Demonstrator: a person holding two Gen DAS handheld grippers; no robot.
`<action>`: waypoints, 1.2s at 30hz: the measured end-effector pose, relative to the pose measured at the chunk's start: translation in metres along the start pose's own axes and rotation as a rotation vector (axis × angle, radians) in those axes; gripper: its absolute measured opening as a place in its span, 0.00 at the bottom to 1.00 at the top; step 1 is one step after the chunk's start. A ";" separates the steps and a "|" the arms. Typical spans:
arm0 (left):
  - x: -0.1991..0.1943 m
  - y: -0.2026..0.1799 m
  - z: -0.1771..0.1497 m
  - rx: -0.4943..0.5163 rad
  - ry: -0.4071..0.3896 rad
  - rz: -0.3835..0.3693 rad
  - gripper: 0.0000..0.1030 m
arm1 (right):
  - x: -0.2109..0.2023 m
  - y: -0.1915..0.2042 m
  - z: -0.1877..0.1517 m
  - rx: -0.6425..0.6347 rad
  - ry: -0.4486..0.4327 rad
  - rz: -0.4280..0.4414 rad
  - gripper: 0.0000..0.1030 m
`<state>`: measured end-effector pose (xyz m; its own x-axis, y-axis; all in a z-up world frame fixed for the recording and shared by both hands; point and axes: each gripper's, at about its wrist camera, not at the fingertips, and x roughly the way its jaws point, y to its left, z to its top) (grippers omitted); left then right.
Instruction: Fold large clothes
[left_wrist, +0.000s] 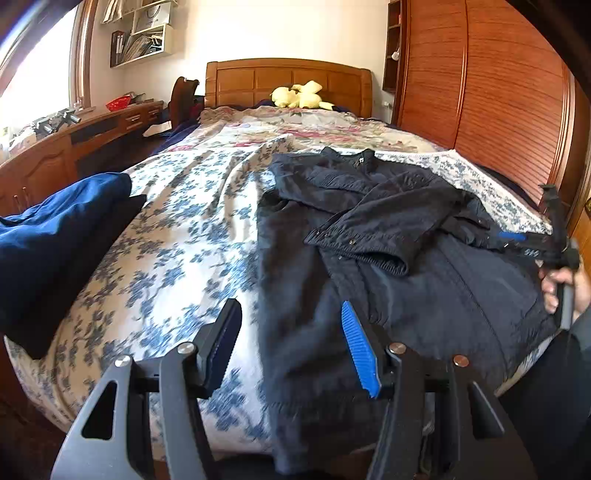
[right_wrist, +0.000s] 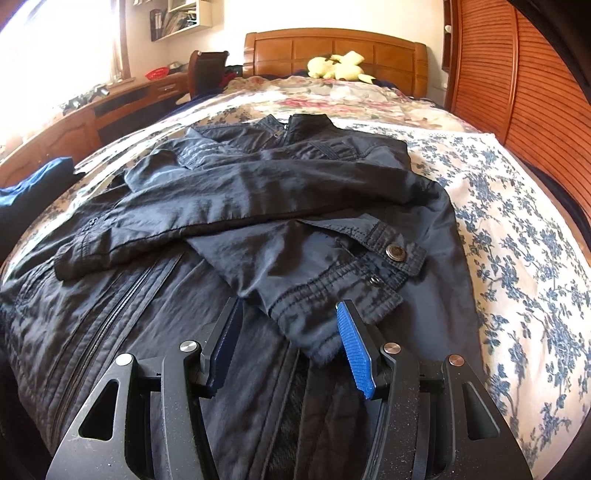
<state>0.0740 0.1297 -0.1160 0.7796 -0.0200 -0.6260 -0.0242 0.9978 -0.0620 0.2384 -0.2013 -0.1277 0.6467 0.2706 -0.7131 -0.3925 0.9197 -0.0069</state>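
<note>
A dark jacket (left_wrist: 388, 266) (right_wrist: 258, 192) lies front up on the flowered bedspread (left_wrist: 177, 229), collar toward the headboard, both sleeves folded across its chest. My left gripper (left_wrist: 290, 304) hovers open over the jacket's left edge near the hem, with nothing pressed between its pads. My right gripper (right_wrist: 290, 302) stands open just above the lower chest. The buttoned cuff (right_wrist: 332, 295) of one sleeve lies between its fingers, untouched by the pads. In the left wrist view the right gripper (left_wrist: 517, 243) shows at the jacket's right side, held by a hand (left_wrist: 557, 291).
A folded blue garment (left_wrist: 55, 240) sits at the bed's left edge. A yellow plush toy (left_wrist: 299, 94) rests by the wooden headboard (left_wrist: 288, 81). A wooden wardrobe (left_wrist: 498, 92) stands along the right, a desk (left_wrist: 92, 136) and chair (left_wrist: 183, 96) on the left.
</note>
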 end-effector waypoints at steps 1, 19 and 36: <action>-0.001 0.000 -0.002 0.003 0.004 0.002 0.54 | -0.006 0.000 0.000 -0.006 -0.005 0.000 0.57; -0.011 -0.014 -0.008 -0.010 0.004 0.049 0.54 | -0.102 -0.051 -0.060 0.017 0.014 -0.090 0.62; -0.019 -0.020 -0.004 0.028 -0.016 0.070 0.54 | -0.082 -0.051 -0.096 0.042 0.123 -0.097 0.63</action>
<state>0.0577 0.1096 -0.1061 0.7863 0.0508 -0.6157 -0.0616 0.9981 0.0037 0.1424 -0.2973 -0.1362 0.5940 0.1455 -0.7912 -0.3028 0.9516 -0.0523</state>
